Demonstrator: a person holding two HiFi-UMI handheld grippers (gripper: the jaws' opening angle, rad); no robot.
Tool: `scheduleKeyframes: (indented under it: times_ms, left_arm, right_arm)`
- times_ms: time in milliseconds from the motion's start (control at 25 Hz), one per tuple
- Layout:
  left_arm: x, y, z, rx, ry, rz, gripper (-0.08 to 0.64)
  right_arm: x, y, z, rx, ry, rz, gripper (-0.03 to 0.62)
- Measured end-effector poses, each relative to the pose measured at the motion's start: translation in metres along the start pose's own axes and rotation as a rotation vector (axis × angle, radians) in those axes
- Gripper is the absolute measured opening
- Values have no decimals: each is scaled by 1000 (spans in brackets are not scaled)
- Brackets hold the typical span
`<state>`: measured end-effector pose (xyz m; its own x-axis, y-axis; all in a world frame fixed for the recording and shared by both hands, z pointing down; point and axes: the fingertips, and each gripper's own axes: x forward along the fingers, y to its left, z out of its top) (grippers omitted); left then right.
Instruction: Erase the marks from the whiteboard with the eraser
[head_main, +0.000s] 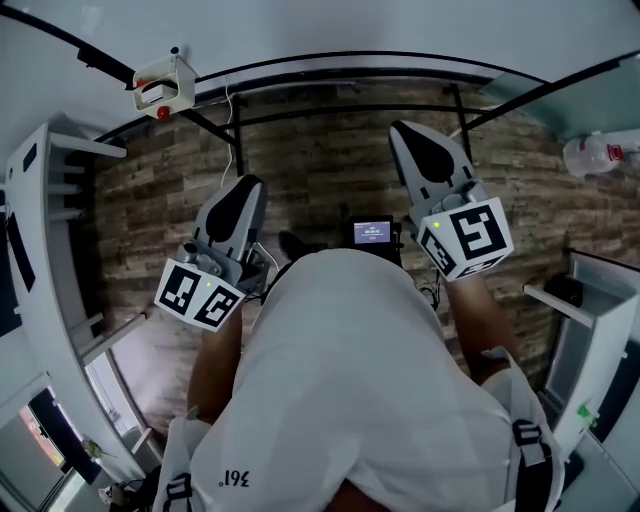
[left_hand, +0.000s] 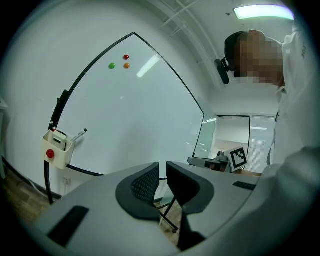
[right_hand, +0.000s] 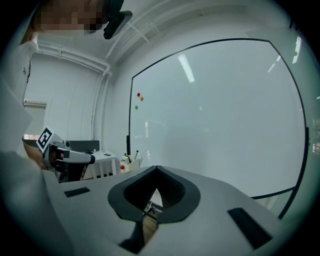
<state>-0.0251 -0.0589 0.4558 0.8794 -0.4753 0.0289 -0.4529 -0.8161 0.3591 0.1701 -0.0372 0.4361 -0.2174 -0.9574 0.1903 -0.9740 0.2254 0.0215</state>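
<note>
- left gripper (left_hand: 163, 166): its two dark ribbed jaws stand a narrow slit apart, nearly parallel. nothing sits between them and they touch nothing.
- right gripper (right_hand: 156, 169): the jaws are pressed together at the tips, leaving only a small teardrop gap further back. they pinch nothing.
- in the head view both grippers are held out in front of the person's white shirt (head_main: 360, 380). each points toward the whiteboard (left_hand: 130, 115), clear of its surface, with the right one reaching further out than the left.
- the eraser (left_hand: 59, 139), a white block with a dark top, stands in the cream holder (left_hand: 56, 152) hung at the lower left edge of the whiteboard. it is well apart from both grippers.
- a marker (left_hand: 78, 135) leans out of the same holder, tip up and to the right. a red magnet (left_hand: 50, 154) sits on the holder's front.
- three small round magnets sit near the top corner of the whiteboard: a green magnet (left_hand: 112, 65), a red one (left_hand: 126, 57) above an orange magnet (left_hand: 127, 65).
- the board's black frame (left_hand: 165, 62) curves around it. below the grippers lies a plank floor (head_main: 330, 170).
</note>
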Motion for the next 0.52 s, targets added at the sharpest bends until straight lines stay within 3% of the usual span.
scheduleKeyframes:
  times_ms: [520]
  left_arm:
    - [2,2,-4,-8,13,-7,52]
  right_arm:
    - [3,1,-3,-13,7,-4,25]
